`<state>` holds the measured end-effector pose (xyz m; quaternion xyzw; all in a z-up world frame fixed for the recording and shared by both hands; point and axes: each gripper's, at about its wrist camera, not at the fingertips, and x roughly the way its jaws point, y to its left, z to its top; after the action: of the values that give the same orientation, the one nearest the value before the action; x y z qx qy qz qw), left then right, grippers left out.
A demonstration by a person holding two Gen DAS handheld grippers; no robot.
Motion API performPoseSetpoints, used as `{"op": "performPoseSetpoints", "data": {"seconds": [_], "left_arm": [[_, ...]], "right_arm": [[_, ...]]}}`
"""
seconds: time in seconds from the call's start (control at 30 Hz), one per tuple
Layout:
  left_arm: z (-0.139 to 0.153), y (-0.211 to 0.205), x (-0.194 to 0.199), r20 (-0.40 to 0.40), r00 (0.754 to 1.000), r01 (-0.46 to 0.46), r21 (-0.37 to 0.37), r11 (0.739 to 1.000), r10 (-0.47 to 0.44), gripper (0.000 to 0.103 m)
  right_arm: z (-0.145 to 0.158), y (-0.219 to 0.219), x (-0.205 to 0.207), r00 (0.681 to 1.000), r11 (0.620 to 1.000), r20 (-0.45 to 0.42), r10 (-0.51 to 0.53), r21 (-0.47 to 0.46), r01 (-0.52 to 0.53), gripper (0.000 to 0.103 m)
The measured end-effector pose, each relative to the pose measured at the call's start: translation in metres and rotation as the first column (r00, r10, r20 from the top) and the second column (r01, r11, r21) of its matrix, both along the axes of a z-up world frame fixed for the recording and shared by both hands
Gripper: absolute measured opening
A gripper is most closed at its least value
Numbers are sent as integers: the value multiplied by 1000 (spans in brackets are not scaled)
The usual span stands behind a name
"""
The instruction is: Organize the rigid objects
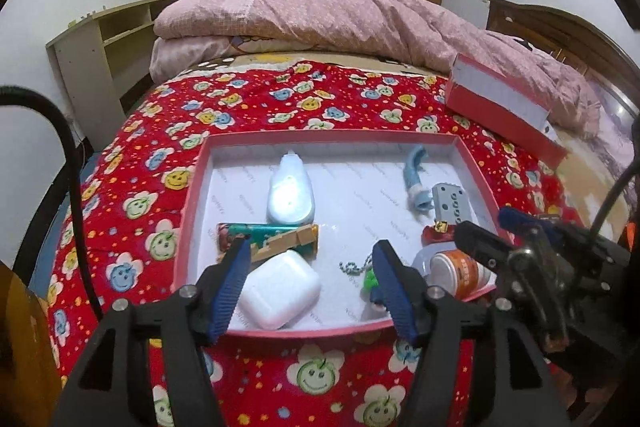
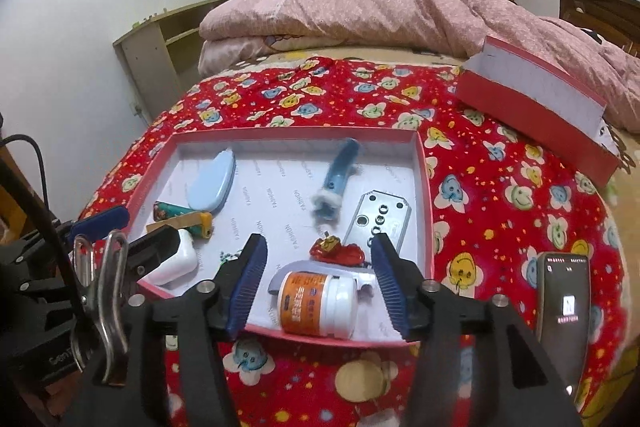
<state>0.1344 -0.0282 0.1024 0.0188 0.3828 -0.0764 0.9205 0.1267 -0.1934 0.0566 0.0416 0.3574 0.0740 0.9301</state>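
Note:
A shallow red box lid (image 1: 192, 187) (image 2: 426, 187) lies on the bed with small objects in it. My left gripper (image 1: 310, 287) is open over its near edge, with a white earbud case (image 1: 280, 293) between its fingers and a green keychain (image 1: 370, 279) by the right finger. My right gripper (image 2: 318, 279) is open around an orange-and-white pill bottle (image 2: 316, 303) lying on its side. Also inside are a pale blue oval case (image 1: 290, 189) (image 2: 212, 183), a blue handle tool (image 2: 336, 183), a grey metal plate (image 2: 378, 219), a red charm (image 2: 338, 251) and a green tube (image 1: 266, 235).
A red box base (image 1: 504, 107) (image 2: 536, 107) sits at the back right on the red flower-print blanket (image 1: 280, 99). A phone (image 2: 562, 311) lies right of the lid. A pink quilt (image 2: 380, 15) is folded behind. A shelf (image 1: 104, 47) stands at the left.

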Motion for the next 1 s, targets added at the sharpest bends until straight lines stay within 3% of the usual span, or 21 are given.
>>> {"op": "performPoseSetpoints", "data": {"seconds": [0.37,0.67,1.0], "left_arm": [[-3,14,-35,-30,998,-50,-3,999,50,67],[-26,19,-65,-93,993,-71,0,997,71,67],[-48,23,-66,-136,985,-105,22,994,107,67]], "right_arm": [[5,8,-38,1000,1000,19,7,-3,-7,59],[-21,13,-71,999,1000,-44,-8,-9,7,59],[-49,15,-74,993,998,-112,-39,-45,34,59]]}}
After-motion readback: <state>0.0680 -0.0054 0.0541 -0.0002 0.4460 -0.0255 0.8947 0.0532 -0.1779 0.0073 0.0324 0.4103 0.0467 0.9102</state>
